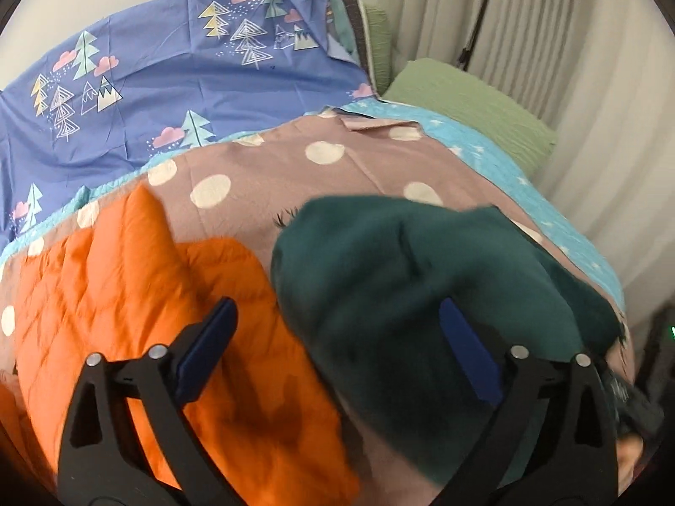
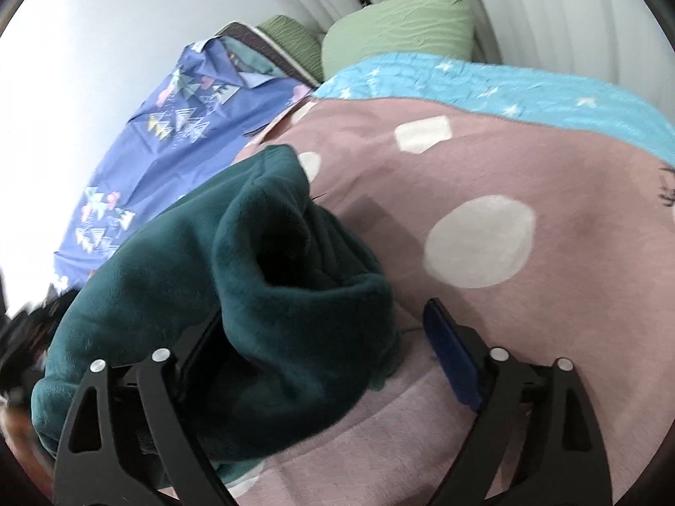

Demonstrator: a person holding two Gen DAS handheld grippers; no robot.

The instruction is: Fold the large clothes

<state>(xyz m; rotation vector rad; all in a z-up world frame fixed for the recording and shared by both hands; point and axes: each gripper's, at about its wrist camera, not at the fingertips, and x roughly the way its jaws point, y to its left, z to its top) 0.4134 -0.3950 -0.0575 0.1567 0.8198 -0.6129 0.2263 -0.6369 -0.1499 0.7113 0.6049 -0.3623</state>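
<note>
A dark green fleece garment (image 1: pixel 405 278) lies bunched on the pink dotted bedcover (image 1: pixel 320 168). An orange quilted garment (image 1: pixel 139 295) lies to its left. My left gripper (image 1: pixel 337 345) is open and hovers over both, its right finger over the green fleece. In the right wrist view the green fleece (image 2: pixel 253 295) is heaped at the left, with a fold standing up. My right gripper (image 2: pixel 320 341) is open; its left finger is partly hidden behind the fleece, its right finger is over the bedcover (image 2: pixel 527 160). Nothing is held.
A blue sheet with tree prints (image 1: pixel 177 67) lies at the far side of the bed. Green pillows (image 1: pixel 468 101) sit at the head, beside pale curtains (image 1: pixel 561 42). A light blue starred blanket edge (image 2: pixel 485 80) borders the pink cover.
</note>
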